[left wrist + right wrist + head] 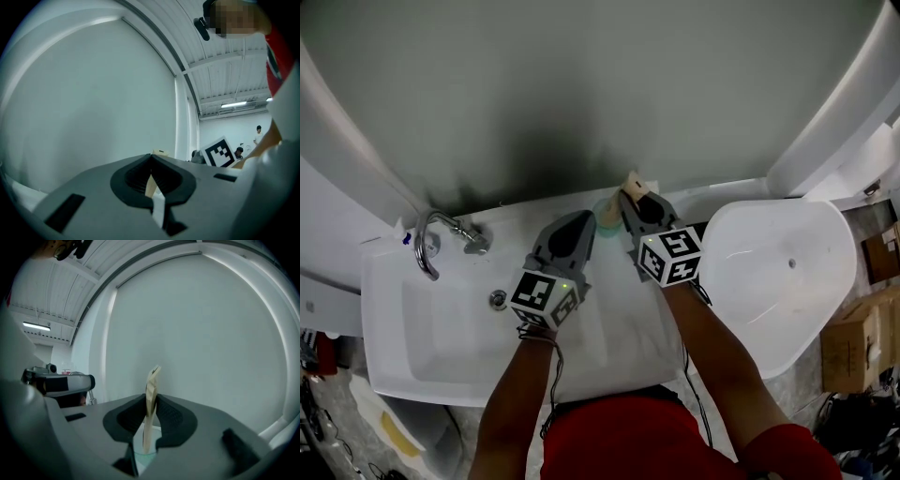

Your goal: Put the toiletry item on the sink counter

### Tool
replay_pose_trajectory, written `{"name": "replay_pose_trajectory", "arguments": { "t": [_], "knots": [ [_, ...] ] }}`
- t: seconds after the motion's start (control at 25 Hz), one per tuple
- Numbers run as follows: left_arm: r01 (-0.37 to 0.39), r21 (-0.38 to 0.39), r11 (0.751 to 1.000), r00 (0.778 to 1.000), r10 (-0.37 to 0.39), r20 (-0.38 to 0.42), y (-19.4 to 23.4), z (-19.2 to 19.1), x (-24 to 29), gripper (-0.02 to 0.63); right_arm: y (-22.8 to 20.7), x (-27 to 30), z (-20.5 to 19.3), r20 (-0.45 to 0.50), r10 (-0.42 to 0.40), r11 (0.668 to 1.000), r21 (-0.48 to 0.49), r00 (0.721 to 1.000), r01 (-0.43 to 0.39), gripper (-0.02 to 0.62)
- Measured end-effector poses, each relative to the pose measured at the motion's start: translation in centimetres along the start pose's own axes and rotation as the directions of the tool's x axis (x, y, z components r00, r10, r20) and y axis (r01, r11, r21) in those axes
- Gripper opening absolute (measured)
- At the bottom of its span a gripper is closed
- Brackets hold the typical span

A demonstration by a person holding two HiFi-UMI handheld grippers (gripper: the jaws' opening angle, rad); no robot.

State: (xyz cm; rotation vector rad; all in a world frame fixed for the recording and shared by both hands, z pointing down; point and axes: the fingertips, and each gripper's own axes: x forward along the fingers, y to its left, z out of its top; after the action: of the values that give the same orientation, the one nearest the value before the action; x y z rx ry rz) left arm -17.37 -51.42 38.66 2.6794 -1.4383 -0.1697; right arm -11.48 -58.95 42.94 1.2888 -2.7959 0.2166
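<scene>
Toiletry sachet [152, 380] — one, beige (flat, upright) — pinched in the right claw [149, 397]; left claw [151, 158] closed.

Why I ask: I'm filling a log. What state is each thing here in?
Left gripper: shut, empty.
Right gripper: shut on the packet.
Packet: upright, clamped, above the cup.
Cup: upright at the sink's back edge.
Tap: no water running.
</scene>
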Motion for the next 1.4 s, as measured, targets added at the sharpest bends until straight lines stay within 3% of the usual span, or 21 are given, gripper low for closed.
{"name": "replay_pose_trajectory", "arguments": {
  "t": [0.32, 0.48, 0.6, 0.88, 1.04, 1.4],
  "knots": [
    [0.006, 0.0, 1.0, 1.0, -0.006, 0.003, -0.1, 0.4, 0.0, 0.017, 0.2, 0.9, -3.2, -0.101, 0.032, 0.999, 0.037, 0.994, -0.029, 0.075],
    [0.01, -0.018, 1.0, 1.0, -0.01, -0.001, -0.1, -0.1, -0.1, 0.017, 0.4, 1.3, -4.3, -0.149, 0.07, 0.996, 0.069, 0.986, -0.06, 0.158],
    [0.015, -0.023, 1.0, 1.0, -0.015, -0.009, -0.5, -0.4, -0.2, 0.017, -0.2, 0.9, -4.9, -0.183, 0.055, 0.997, 0.068, 0.982, -0.043, 0.195],
    [0.024, -0.022, 0.999, 1.0, -0.025, -0.012, -1.2, -0.8, -1.1, 0.017, -1.8, -1.6, -6.1, -0.23, 0.017, 0.995, 0.099, 0.973, 0.006, 0.229],
    [0.021, -0.022, 1.0, 1.0, -0.021, 0.0, -2.0, -0.4, -2.0, 0.017, -1.1, -4.9, -4.9, -0.19, 0.032, 0.995, 0.102, 0.981, -0.012, 0.228],
    [0.043, 0.01, 0.999, 0.998, -0.043, 0.036, -5.0, 2.7, -4.4, 0.017, 4.9, -11.6, 2.9, -0.002, 0.153, 0.988, 0.013, 0.988, -0.153, 0.223]
  ]
}}
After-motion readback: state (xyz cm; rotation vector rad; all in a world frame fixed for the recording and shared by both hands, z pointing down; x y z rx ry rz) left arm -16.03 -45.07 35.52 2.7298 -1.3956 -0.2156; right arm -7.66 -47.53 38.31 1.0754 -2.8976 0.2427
